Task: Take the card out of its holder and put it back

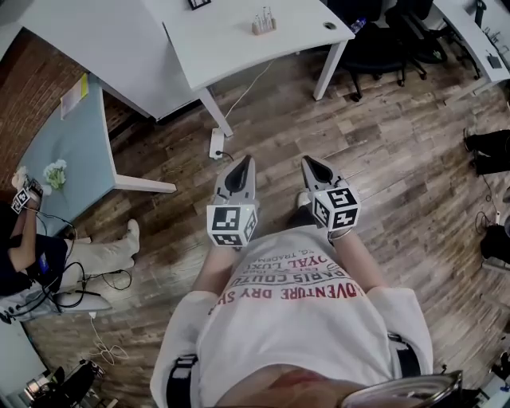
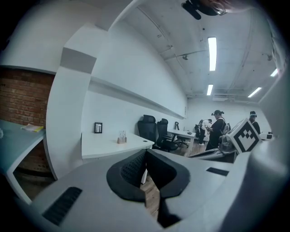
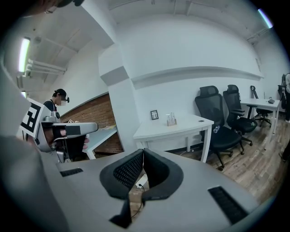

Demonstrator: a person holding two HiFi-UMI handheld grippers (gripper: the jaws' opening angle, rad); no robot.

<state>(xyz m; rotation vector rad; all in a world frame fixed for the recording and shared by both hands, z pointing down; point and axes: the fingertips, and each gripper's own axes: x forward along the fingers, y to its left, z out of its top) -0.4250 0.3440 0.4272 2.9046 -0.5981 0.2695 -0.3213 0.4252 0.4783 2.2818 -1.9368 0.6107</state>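
Observation:
A small holder (image 1: 264,22) with pale upright pieces stands on the white desk (image 1: 239,40) ahead of me. It is too small to make out a card in it. The same holder (image 2: 121,137) shows in the left gripper view and, as the holder (image 3: 171,119), in the right gripper view. My left gripper (image 1: 248,160) and right gripper (image 1: 307,160) are held side by side in front of my chest, over the wooden floor and well short of the desk. The left gripper (image 2: 146,152) and the right gripper (image 3: 143,150) are both shut, tips together, with nothing between them.
A small black picture frame (image 3: 154,114) stands on the desk beside the holder. Black office chairs (image 1: 374,44) are at the desk's right. A blue-grey table (image 1: 72,151) and a seated person (image 1: 32,255) are on the left. A power strip (image 1: 216,143) lies on the floor.

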